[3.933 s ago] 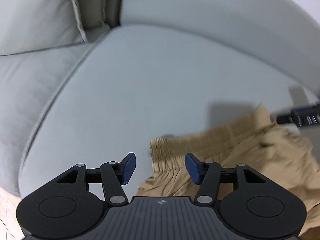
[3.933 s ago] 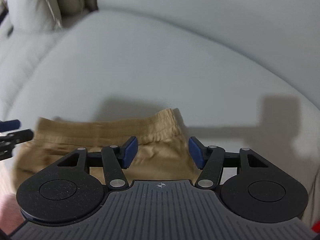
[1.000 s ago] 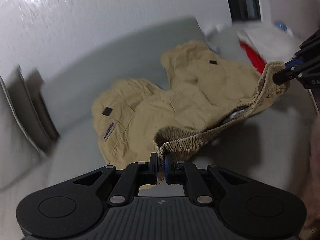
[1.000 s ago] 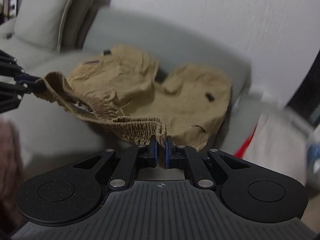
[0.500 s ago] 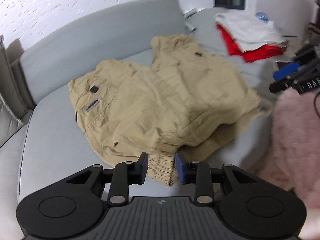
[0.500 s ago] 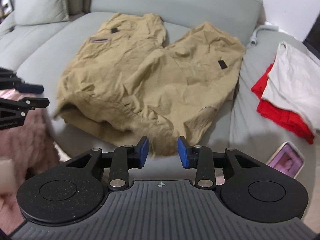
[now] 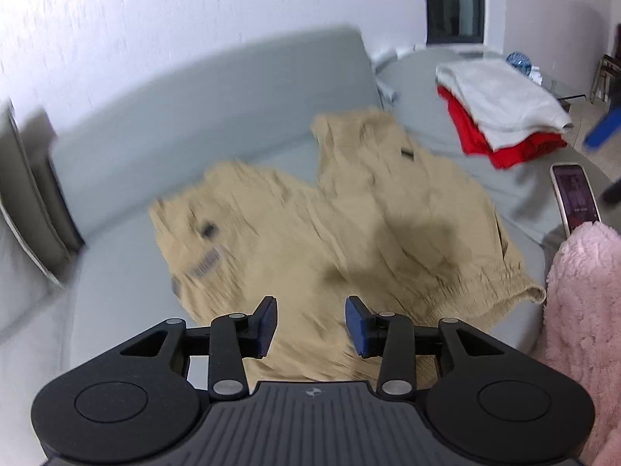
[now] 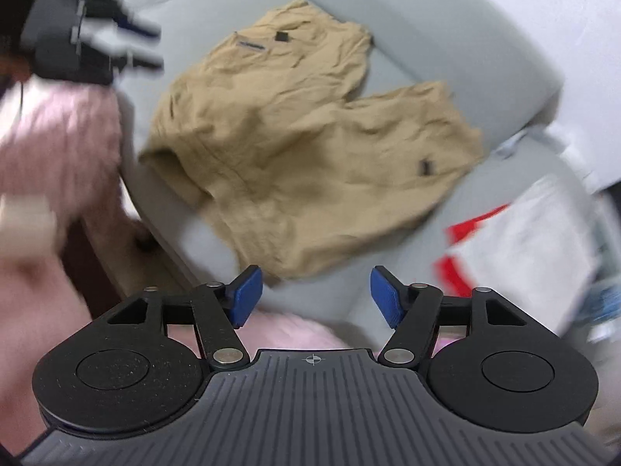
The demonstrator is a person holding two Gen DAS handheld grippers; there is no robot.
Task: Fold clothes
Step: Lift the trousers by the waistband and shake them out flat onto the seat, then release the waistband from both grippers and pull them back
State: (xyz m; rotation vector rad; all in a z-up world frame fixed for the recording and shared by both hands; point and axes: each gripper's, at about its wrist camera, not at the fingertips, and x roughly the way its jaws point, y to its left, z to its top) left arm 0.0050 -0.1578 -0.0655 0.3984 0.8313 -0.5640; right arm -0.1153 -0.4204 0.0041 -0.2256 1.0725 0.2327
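Tan shorts (image 7: 341, 240) lie spread on the grey sofa seat (image 7: 116, 303), waistband toward me and both legs toward the backrest. In the right wrist view the same shorts (image 8: 310, 147) reach down to the seat's front edge. My left gripper (image 7: 310, 326) hovers above the waistband, its jaws opening, and nothing sits between the blue pads. My right gripper (image 8: 314, 295) is lifted off the shorts' near corner, its jaws opening wider and empty. Blurred at the upper left of the right wrist view is the left gripper (image 8: 136, 46).
A folded pile of white and red clothes (image 7: 504, 116) lies on the sofa to the right, also visible as clothes (image 8: 516, 244). A phone (image 7: 574, 198) rests near the seat edge. A fluffy pink sleeve (image 7: 582, 310) fills the right side. A grey cushion (image 7: 27, 194) stands at left.
Both grippers let go of the waistband and opened wider. The shorts dropped flat onto the seat. Both hands have lifted away from the cloth.
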